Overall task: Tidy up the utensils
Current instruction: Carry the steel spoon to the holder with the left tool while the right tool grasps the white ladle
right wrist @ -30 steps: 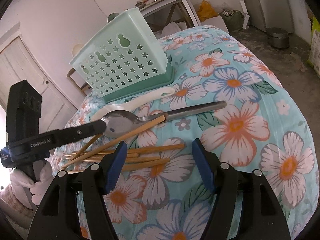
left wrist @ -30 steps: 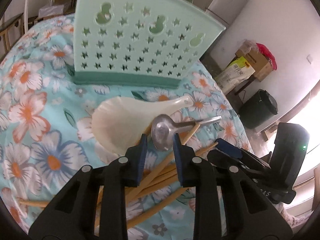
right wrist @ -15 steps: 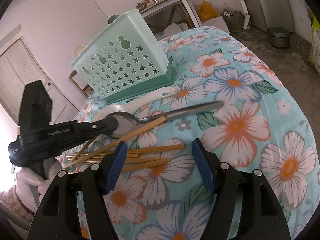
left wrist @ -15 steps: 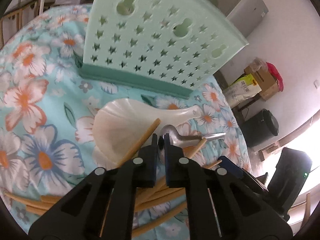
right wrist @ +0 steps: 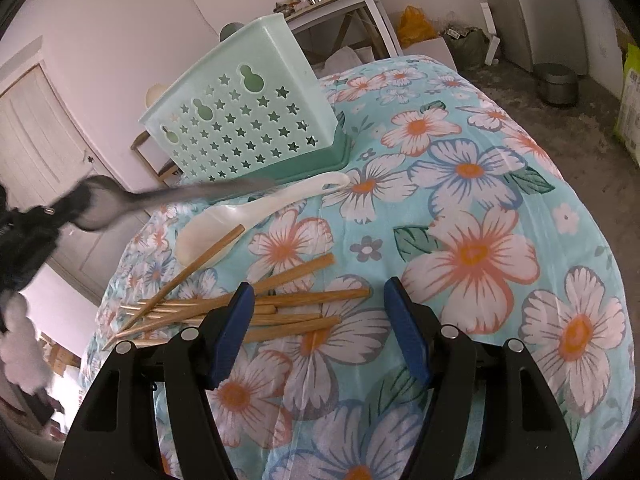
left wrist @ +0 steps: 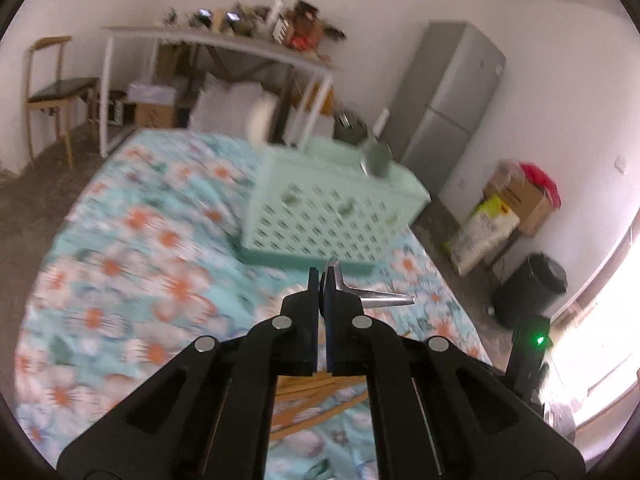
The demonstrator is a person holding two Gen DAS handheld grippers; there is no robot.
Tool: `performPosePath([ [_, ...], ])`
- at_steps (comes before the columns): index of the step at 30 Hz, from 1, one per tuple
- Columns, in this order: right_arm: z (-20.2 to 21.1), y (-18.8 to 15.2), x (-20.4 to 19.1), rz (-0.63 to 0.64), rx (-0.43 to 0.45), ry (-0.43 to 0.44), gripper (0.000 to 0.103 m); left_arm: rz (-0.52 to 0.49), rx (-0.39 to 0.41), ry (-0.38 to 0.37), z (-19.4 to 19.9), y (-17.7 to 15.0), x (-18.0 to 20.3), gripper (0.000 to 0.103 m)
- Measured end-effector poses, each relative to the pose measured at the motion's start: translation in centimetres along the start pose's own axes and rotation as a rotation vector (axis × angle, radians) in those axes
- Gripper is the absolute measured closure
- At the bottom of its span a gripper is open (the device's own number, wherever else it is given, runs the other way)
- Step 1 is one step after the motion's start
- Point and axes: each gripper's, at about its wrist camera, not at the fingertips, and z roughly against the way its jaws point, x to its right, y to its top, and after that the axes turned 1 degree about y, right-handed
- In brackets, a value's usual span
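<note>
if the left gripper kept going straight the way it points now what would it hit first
Probably the mint green utensil basket, near its base. The left gripper, shut on the metal spoon, points at its perforated front wall; the depth between is unclear.

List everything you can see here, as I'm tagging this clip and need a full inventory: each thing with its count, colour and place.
metal spoon: one, silver, lifted off the cloth, clamped by its bowl in the left gripper
rice paddle: one, white, flat on the cloth in front of the caddy
chopsticks: a loose pile, count unclear, light wood, on the cloth before the right gripper; one rests on the paddle
utensil caddy: one, mint green with star holes, upright on the table's far side
tablecloth: one, turquoise with orange-white flowers, over the table
fridge: one, grey, against the back wall
bin: one, black, on the floor
left gripper: black, shut on the spoon
right gripper: black with blue pads, open, empty
</note>
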Motion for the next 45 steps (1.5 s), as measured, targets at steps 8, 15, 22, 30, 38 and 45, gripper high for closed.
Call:
performPosePath([
  [8, 0.6, 0.9, -4.5, 0.168, 0.007, -0.074, 0.043, 0.045, 0.148, 0.164, 6.3, 1.6, -4.8, 0.101],
  [15, -2.7, 2.2, -13.8, 0.46, -0.018, -0.019, 0.049, 0.082, 0.194, 0.277, 8.8, 1.4, -8.5, 0.101],
  [22, -9.3, 1.4, -17.9, 0.631, -0.134, -0.149, 0.06, 0.13, 0.191, 0.29, 9.3, 0.5, -11.0, 0.101],
  [30, -11.5, 1.8, -19.4, 0.659, -0.13, -0.245, 0.093, 0.145, 0.191, 0.288, 9.1, 0.0, -12.2, 0.101],
  [38, -5.7, 6.6, -18.5, 0.433, 0.006, -0.066, 0.096, 0.132, 0.207, 0.284, 9.3, -0.1, -12.2, 0.101],
  [45, 0.9, 11.1, -13.9, 0.18, 0.122, 0.142, 0.1, 0.109, 0.249, 0.246, 9.8, 1.1, -10.7, 0.101],
])
